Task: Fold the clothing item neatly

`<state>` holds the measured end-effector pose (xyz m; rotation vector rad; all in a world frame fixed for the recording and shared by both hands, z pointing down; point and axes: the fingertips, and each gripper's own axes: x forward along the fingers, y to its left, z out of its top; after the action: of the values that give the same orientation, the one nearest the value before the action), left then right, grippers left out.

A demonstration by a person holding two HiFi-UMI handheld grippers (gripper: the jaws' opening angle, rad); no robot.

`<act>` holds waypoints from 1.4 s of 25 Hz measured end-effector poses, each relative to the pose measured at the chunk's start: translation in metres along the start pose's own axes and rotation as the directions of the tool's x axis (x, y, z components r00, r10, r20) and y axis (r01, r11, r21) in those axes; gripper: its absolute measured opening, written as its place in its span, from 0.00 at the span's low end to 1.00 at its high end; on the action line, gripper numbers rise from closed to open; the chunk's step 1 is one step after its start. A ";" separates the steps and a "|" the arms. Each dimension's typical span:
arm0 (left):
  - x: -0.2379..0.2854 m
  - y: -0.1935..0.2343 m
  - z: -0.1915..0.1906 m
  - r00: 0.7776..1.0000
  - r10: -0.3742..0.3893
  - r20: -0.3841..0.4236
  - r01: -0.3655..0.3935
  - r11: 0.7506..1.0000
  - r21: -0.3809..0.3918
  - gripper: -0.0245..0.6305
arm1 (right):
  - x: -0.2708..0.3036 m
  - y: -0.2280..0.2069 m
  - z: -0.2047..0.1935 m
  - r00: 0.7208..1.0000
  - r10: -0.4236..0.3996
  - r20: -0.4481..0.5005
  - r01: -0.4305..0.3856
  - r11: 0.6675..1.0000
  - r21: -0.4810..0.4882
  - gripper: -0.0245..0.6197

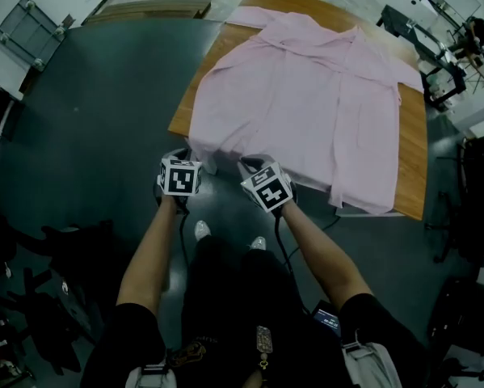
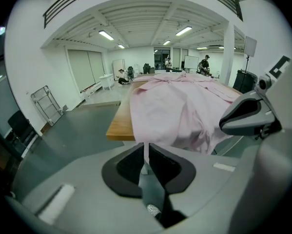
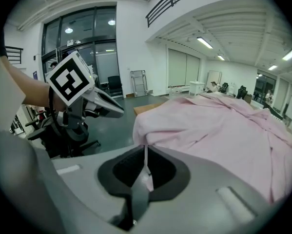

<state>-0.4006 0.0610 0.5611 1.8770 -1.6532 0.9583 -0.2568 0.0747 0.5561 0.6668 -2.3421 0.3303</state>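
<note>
Pale pink cloth shirt point(image 1: 306, 95) is lying spread on the brown wooden table point(image 1: 411, 168), its long axis running away from the person: collar far, hem near and overhanging the edge. Head view: the grey left gripper point(image 1: 177, 157) is sitting at the hem's left corner with the grey right gripper point(image 1: 250, 166) near it. The hem's right part is hanging unheld. Left gripper view: the jaws are standing narrow, pinching a thin fold of hem. Right gripper view: its jaws are likewise pinching hem cloth, a grip the marker cubes are hiding in the head view.
</note>
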 end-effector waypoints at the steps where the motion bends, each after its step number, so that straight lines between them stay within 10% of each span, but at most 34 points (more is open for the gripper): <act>1: 0.000 0.010 0.004 1.000 -0.003 0.008 0.003 1.000 0.004 0.10 | 0.007 0.007 0.006 1.000 0.013 0.000 -0.013 1.000 0.004 0.07; 16: 0.056 0.065 0.023 0.946 -0.323 -0.015 0.322 0.935 0.152 0.16 | 0.120 0.042 0.075 0.995 -0.094 -0.027 0.097 0.987 0.129 0.19; 29: 0.055 0.094 0.012 0.920 -0.389 -0.039 0.389 0.899 0.203 0.15 | 0.164 0.007 0.091 0.975 -0.161 -0.152 0.188 0.965 0.183 0.06; 35: 0.049 0.088 0.022 0.901 -0.432 -0.031 0.427 0.874 0.232 0.15 | 0.120 -0.001 0.119 0.988 -0.155 -0.024 0.155 0.941 0.299 0.06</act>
<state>-0.4803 -0.0030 0.5743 2.2885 -1.0876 0.9689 -0.3975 -0.0182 0.5474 0.9905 -2.2414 0.6229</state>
